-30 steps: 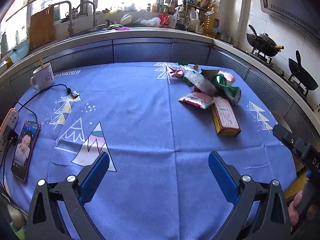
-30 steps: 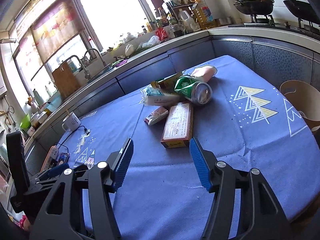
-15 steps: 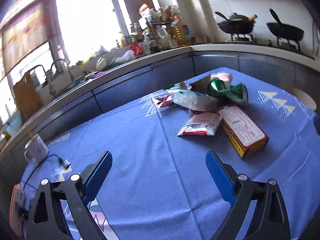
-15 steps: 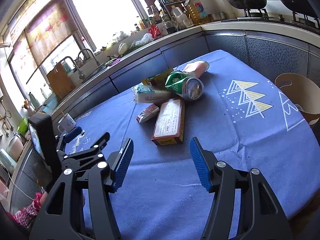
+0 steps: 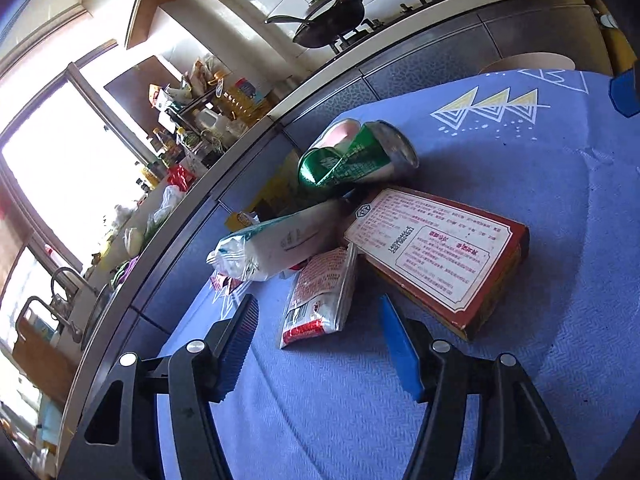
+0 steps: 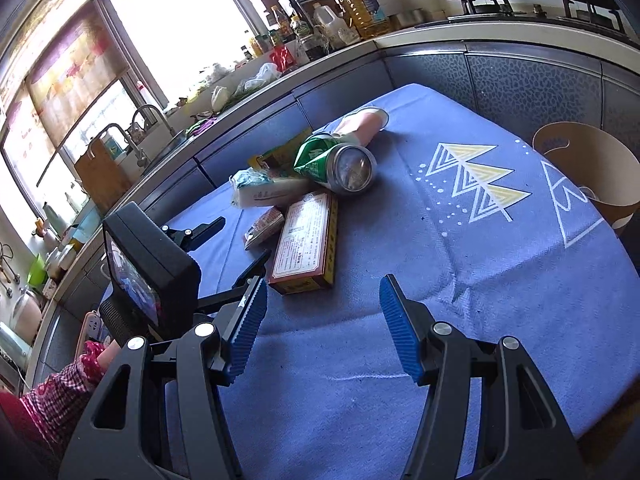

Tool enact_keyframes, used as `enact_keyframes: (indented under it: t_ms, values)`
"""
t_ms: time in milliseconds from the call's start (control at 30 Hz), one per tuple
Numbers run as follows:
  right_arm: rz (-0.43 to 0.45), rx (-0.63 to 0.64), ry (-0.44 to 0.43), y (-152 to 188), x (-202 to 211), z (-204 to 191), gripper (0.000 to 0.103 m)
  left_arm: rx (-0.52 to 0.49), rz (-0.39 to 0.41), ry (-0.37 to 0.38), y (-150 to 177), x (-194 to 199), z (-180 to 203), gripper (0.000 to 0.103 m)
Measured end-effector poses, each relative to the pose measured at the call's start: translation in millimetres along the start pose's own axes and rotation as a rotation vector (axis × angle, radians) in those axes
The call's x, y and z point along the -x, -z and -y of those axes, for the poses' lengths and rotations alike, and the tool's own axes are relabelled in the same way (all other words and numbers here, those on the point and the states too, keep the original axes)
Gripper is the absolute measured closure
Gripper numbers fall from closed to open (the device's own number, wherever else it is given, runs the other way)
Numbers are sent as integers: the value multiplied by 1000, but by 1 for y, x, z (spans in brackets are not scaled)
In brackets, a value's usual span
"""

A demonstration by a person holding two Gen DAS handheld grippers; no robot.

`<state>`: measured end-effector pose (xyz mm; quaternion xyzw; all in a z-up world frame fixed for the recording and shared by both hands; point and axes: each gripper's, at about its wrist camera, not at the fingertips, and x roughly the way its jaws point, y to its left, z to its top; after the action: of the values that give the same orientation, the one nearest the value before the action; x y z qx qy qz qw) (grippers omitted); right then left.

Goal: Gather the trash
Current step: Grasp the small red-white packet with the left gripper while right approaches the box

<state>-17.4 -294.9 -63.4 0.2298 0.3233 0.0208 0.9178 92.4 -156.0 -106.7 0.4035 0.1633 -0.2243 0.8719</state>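
Note:
A pile of trash lies on the blue tablecloth [image 5: 540, 208]: a flat red box [image 5: 440, 252], a crushed green can [image 5: 352, 160], a white plastic packet [image 5: 280, 244] and a small red-and-white sachet [image 5: 320, 300]. My left gripper [image 5: 320, 328] is open, its fingers either side of the sachet's near end, just above the cloth. My right gripper [image 6: 324, 320] is open and empty, short of the red box [image 6: 306, 236]. The can [image 6: 340, 164] and sachet [image 6: 264, 226] show there too. The left gripper [image 6: 240, 264] appears at its left.
A brown paper bin [image 6: 588, 168] stands off the table's right edge. A pink item [image 6: 364, 122] lies behind the can. Counters with a sink [image 6: 160, 152], bottles and a stove with woks [image 5: 332, 16] surround the table.
My left gripper has swung right and moved in close to the trash pile, tilting, and now straddles the sachet. My right gripper has barely moved.

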Motion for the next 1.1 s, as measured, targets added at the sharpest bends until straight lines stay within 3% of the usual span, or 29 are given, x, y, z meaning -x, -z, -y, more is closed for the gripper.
enact_keyframes:
  t_ms: [100,133,167,300,533,633,700,867,900,933,1100]
  values:
    - [-2,-4,5,-1,-2,2,45,3,-8,47,-2,-11,-5,59]
    - [-3,-5,6,-1,-2,2,45,11,-16,76,-1,-14,-8,81]
    - [-3,-3,6,-1,-3,1,45,34,-28,120,-1,-18,-12,90]
    - [-6,17,0,0,-3,-5,45,215,-52,165,7,-14,-47,96]
    - [-44,99,-24,-3,-17,-27,42,589,-52,310,49,47,-100,97]
    - [-42,171,30,-4,-39,-41,20,735,-45,353,70,79,-110,97]
    - [-59,178,40,-5,-59,-46,20,806,-42,368,81,93,-114,97]
    - [-117,238,142,-9,-112,-55,19,916,-52,388,99,112,-122,97]
    - [-133,235,138,-9,-118,-54,22,922,-54,383,100,113,-124,97]
    - [-153,238,130,-8,-123,-53,42,928,-57,381,101,114,-124,97]
    - [-168,348,63,13,-93,-66,43,953,-49,396,104,121,-127,97]
